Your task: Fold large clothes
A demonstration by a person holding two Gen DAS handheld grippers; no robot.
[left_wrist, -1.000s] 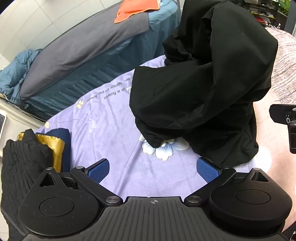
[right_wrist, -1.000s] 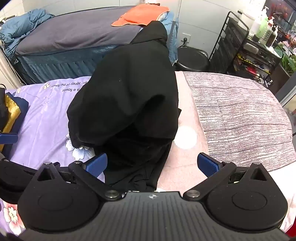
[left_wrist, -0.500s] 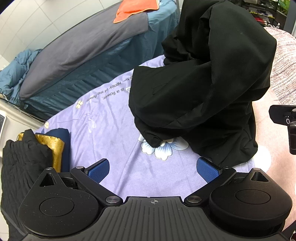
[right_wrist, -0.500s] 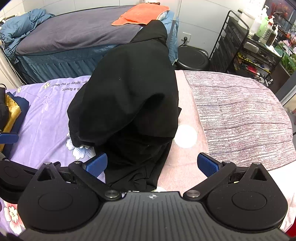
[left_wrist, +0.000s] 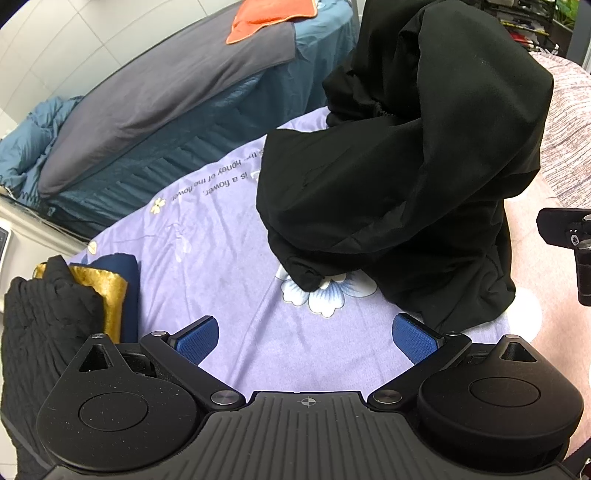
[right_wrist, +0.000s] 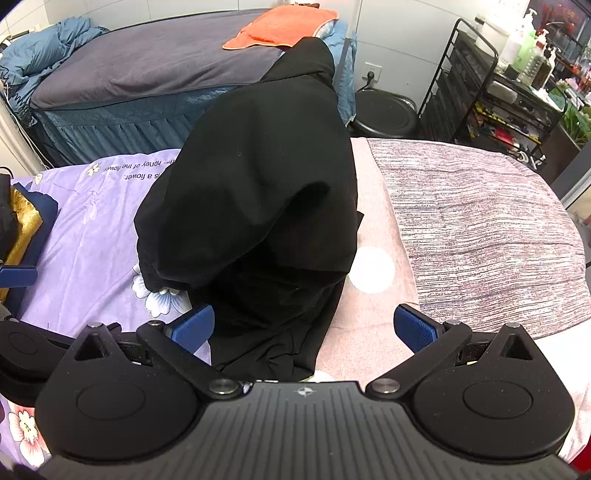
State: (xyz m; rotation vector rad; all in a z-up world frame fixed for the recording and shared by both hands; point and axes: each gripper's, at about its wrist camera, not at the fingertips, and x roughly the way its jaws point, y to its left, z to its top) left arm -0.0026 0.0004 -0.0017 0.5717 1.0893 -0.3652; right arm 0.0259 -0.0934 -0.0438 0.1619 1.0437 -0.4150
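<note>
A large black garment (left_wrist: pixel 413 166) stands in a tall crumpled heap on the bed, over the seam between the purple flowered sheet (left_wrist: pixel 221 258) and the pink sheet (right_wrist: pixel 373 206). It also shows in the right wrist view (right_wrist: pixel 258 206). My left gripper (left_wrist: pixel 306 338) is open and empty, just short of the heap's lower left edge. My right gripper (right_wrist: pixel 303 328) is open and empty, with the garment's near hem lying between its blue pads.
A stack of folded clothes, black, gold and navy (left_wrist: pixel 74 295), lies at the left. A grey striped blanket (right_wrist: pixel 480 221) covers the right of the bed. Behind are another bed with an orange towel (right_wrist: pixel 280 29), a black stool (right_wrist: pixel 384 114) and a wire rack (right_wrist: pixel 498 81).
</note>
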